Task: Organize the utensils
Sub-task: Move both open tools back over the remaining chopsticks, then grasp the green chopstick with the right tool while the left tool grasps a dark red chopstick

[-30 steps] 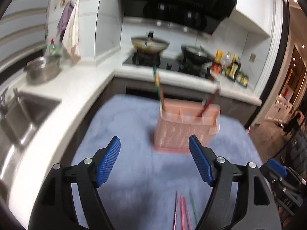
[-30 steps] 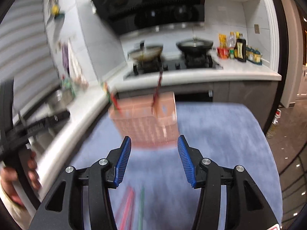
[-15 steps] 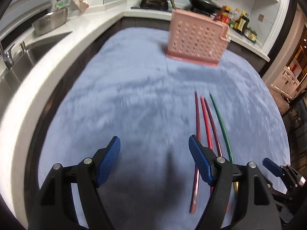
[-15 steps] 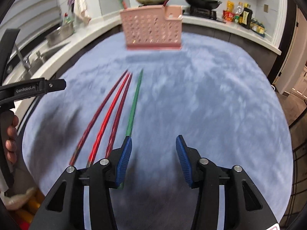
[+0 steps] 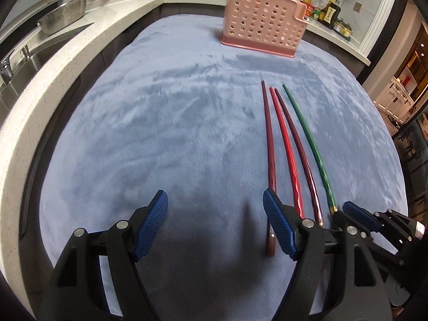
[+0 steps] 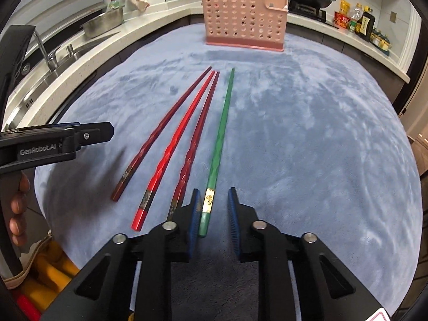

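Note:
Several chopsticks lie side by side on the blue cloth (image 6: 307, 133): a dark red one (image 6: 165, 131), a bright red one (image 6: 182, 139), another dark red one (image 6: 198, 139) and a green one (image 6: 222, 139). My right gripper (image 6: 214, 206) is closing, and the green chopstick's near end lies between its jaws with a gap still showing on the right side. My left gripper (image 5: 215, 208) hangs open over bare cloth, left of the chopsticks, with its right finger above the near end of the leftmost dark red chopstick (image 5: 268, 144). A pink perforated holder (image 6: 244, 18) stands at the far end with two chopsticks in it.
A white counter (image 5: 67, 61) curves along the left with a sink (image 6: 40, 77), a tap and a steel bowl (image 5: 64, 17). A stove with pans sits behind the holder, and bottles (image 6: 361, 24) stand at the far right. A person's hand (image 6: 18, 208) grips the left tool.
Both grippers have come down and tilted toward the cloth. The right jaws have narrowed around the green chopstick's near end. The left jaws keep the same width.

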A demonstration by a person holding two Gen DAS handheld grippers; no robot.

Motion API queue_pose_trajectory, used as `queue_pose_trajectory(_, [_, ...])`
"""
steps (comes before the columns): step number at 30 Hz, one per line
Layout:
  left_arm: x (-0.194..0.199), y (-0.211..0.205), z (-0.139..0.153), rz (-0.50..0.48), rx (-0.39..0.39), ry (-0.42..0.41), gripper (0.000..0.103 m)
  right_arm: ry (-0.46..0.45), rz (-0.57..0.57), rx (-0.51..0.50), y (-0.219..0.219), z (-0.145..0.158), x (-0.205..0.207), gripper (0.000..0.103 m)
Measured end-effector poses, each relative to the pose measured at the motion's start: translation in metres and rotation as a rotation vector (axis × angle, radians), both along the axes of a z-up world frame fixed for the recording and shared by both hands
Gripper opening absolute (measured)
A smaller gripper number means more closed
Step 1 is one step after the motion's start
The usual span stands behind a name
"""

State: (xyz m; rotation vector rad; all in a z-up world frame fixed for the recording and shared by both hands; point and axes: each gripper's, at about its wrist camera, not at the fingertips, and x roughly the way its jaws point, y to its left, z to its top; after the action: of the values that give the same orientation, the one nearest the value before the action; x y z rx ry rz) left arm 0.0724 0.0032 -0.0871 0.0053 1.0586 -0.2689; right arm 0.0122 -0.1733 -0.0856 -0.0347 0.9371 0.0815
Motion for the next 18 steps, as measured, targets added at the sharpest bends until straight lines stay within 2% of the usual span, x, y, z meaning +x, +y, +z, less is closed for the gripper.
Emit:
queue_pose_trajectory(9, [-0.006, -0.001, -0.002, -0.009, -0.002, 0.012, 0.070, 0.029, -0.006, -0.013, -0.001, -0.009, 0.001, 0.007])
queue_pose_trajectory(18, [-0.014, -0.009, -0.003, -0.069, -0.014, 0.022, 0.070, 0.024, -0.063, 0.024, -0.017, -0.007, 0.000, 0.007])
